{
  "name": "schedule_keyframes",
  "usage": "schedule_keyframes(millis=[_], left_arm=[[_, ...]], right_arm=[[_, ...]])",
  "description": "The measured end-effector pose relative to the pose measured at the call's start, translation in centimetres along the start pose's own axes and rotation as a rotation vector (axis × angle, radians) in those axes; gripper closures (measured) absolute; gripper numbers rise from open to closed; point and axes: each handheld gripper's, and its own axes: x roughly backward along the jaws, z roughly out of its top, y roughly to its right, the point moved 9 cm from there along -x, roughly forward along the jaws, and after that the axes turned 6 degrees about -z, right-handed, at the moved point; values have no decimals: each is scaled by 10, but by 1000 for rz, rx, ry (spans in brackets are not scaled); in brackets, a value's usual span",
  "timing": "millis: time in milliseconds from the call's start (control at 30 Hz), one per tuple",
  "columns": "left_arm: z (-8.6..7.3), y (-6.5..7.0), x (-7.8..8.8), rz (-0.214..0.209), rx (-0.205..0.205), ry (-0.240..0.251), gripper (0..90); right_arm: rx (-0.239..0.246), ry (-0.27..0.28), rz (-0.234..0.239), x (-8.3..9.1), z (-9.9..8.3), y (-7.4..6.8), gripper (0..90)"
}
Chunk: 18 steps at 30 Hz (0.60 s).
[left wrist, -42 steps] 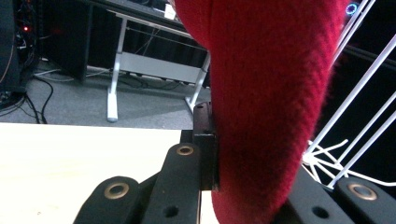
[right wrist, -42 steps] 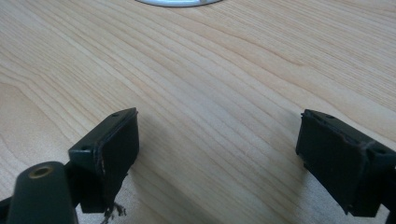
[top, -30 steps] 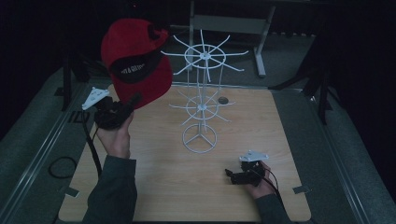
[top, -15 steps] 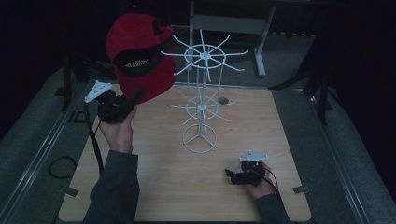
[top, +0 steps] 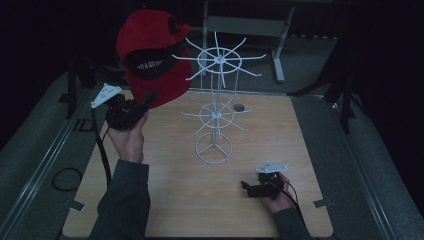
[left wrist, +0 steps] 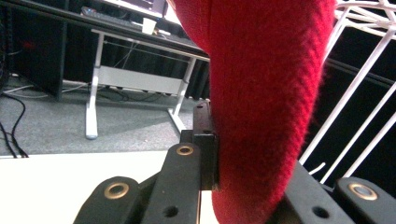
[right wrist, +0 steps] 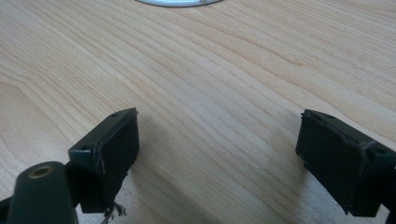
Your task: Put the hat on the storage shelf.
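Raised and carried right since the earlier frame, the red hat [top: 152,60], clamped in the left hand-held gripper [top: 142,102], nears the white wire rack [top: 215,107]; hanging presumably remains. Right hand-held gripper [top: 248,187] rests wide open, empty, on the tabletop [top: 300,130].

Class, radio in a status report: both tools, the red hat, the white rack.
Left tool shut on red hat, raised beside white rack. Right tool open, low over table. Rack prongs close to hat.
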Motion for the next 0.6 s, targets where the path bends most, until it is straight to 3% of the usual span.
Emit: schedule_keyframes(millis=[600], left_arm=[[-3,2,1,-30,-11,-7,854]], right_arm=[[0,0,0,0,0,0,131]])
